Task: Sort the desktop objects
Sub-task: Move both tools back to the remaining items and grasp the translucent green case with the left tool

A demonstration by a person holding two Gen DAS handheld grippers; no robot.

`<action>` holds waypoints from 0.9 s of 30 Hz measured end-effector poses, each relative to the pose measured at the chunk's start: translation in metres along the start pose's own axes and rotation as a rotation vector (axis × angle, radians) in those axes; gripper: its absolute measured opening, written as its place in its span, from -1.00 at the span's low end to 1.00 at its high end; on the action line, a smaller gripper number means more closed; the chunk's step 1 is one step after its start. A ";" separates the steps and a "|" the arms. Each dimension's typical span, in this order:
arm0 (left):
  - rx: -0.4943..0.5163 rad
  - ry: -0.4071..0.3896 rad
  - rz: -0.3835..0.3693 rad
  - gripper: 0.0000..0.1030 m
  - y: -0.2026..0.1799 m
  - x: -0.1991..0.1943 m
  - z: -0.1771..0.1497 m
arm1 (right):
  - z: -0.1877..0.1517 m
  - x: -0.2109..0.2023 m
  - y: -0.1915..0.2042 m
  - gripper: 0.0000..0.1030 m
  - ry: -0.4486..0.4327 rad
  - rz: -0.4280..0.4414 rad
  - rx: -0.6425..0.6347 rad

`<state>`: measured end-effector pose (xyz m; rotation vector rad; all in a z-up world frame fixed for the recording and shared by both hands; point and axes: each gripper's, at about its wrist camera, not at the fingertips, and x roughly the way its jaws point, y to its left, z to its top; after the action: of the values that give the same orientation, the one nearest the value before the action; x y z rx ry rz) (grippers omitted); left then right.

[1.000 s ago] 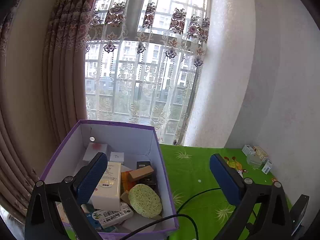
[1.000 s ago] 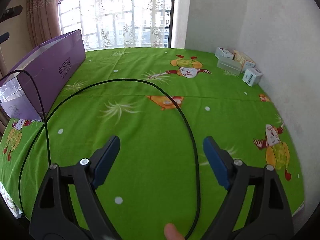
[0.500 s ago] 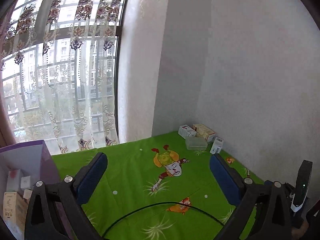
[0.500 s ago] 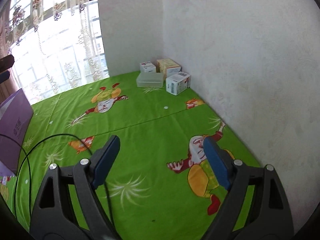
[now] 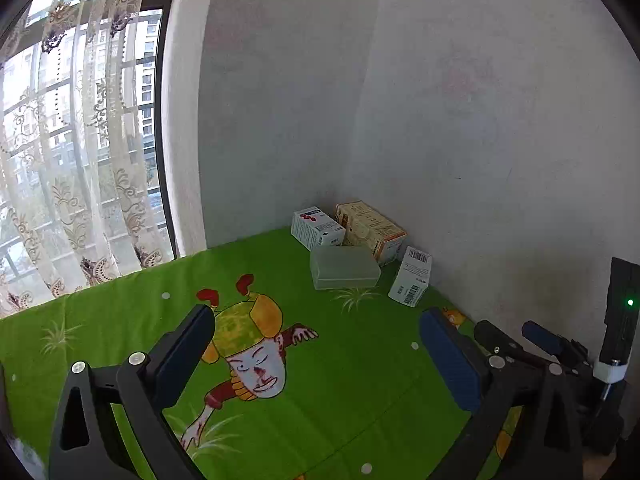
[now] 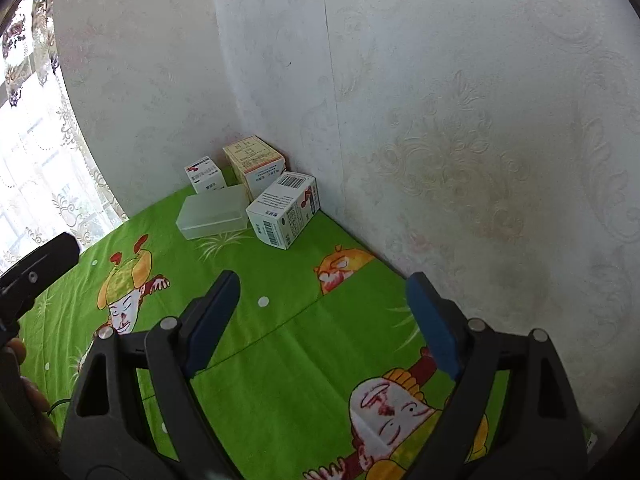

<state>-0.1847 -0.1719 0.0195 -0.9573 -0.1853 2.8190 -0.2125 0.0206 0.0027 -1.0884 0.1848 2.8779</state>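
Both grippers empty, fingers spread wide: left gripper (image 5: 316, 356), right gripper (image 6: 320, 316), each over the green cartoon-print cloth (image 5: 340, 392) on the counter. Ahead of the fingers in the wall corner, 4 items bunched: 1 barcode box (image 6: 283, 216) nearest, 1 frosted plastic case (image 6: 214, 216) just left of it, then 1 tan box (image 6: 256, 164) and 1 small white box (image 6: 205, 174) behind. Lace curtain (image 5: 80, 160) far left.

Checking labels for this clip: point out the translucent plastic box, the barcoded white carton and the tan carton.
translucent plastic box (image 6: 214, 216): right wrist view, lid top.
barcoded white carton (image 6: 285, 210): right wrist view, upper face.
tan carton (image 5: 370, 230): left wrist view, top face.
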 end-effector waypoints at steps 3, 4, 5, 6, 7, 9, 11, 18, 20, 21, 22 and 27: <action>0.009 0.050 -0.014 1.00 -0.013 0.041 0.006 | 0.002 0.009 -0.001 0.68 0.006 -0.014 0.000; 0.009 0.066 -0.014 1.00 -0.017 0.054 0.008 | 0.002 0.012 -0.001 0.68 0.008 -0.016 0.002; 0.006 0.078 -0.012 1.00 -0.019 0.066 0.009 | 0.003 0.014 -0.003 0.68 0.009 -0.023 0.008; 0.000 0.090 -0.006 1.00 -0.021 0.078 0.011 | 0.003 0.015 -0.004 0.68 0.006 -0.027 0.013; -0.003 0.101 -0.002 1.00 -0.023 0.089 0.013 | 0.003 0.016 -0.005 0.68 0.002 -0.030 0.015; -0.008 0.122 0.001 1.00 -0.026 0.110 0.017 | 0.004 0.017 -0.005 0.70 -0.003 -0.038 0.012; -0.011 0.148 0.018 1.00 -0.028 0.129 0.020 | 0.003 0.018 -0.005 0.70 -0.002 -0.031 0.012; -0.010 0.206 0.041 1.00 -0.032 0.171 0.025 | 0.006 0.022 -0.009 0.72 -0.010 -0.048 0.024; -0.008 0.222 0.039 1.00 -0.034 0.179 0.027 | 0.008 0.022 -0.009 0.72 -0.016 -0.053 0.026; -0.007 0.234 0.054 1.00 -0.034 0.183 0.027 | 0.011 0.024 -0.007 0.72 -0.017 -0.054 0.024; -0.013 0.246 0.068 1.00 -0.033 0.186 0.028 | 0.013 0.024 -0.007 0.72 -0.018 -0.057 0.026; 0.034 0.279 0.108 0.84 -0.029 0.191 0.024 | 0.020 0.033 0.001 0.72 -0.014 -0.064 0.036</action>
<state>-0.3455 -0.1086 -0.0696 -1.3755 -0.0521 2.7306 -0.2508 0.0228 -0.0040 -1.0475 0.1970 2.8138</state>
